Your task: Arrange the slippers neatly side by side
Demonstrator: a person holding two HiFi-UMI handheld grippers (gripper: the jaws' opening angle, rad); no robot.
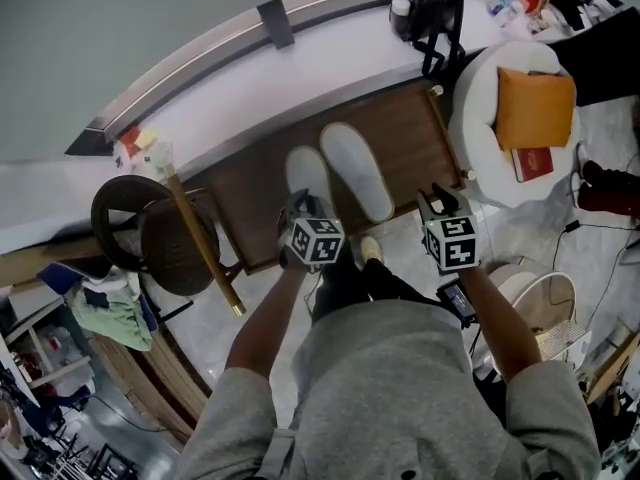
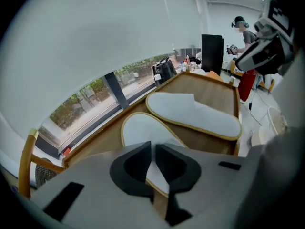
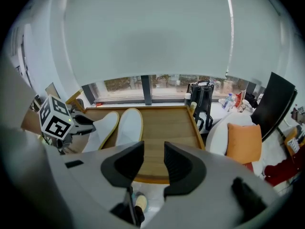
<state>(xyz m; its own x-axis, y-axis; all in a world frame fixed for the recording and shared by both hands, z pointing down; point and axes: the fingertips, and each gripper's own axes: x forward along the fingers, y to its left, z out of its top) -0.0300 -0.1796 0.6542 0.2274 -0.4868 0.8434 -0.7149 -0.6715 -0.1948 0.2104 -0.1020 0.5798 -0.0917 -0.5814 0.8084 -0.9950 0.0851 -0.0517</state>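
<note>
On the counter [image 3: 167, 124] lie two white slippers with yellow rims, close together, and the left claw [image 2: 153, 151] is nipped nearly shut on the heel edge of the left slipper [image 2: 142, 130]. The right claw [image 3: 153, 162] stands wide and empty, off to the right of the right slipper [image 2: 196, 113]. Only the left claw's view shows that pinch; the head view does not.

— What is the slipper [image 2: 143, 130] in the left claw [image 2: 153, 151] made of?

— White cloth, matt and soft-looking, with tan cloth edging. The second slipper [image 2: 195, 111] just beyond that claw looks the same.

— And the desk [image 3: 167, 123] ahead of the right claw [image 3: 153, 159]?

— Brown wood, smooth, with a faint sheen and the grain showing. Both claws are matt grey plastic with matt black pads [image 2: 131, 168]. The cushion [image 3: 244, 144] off to the right claw's right is orange cloth.
</note>
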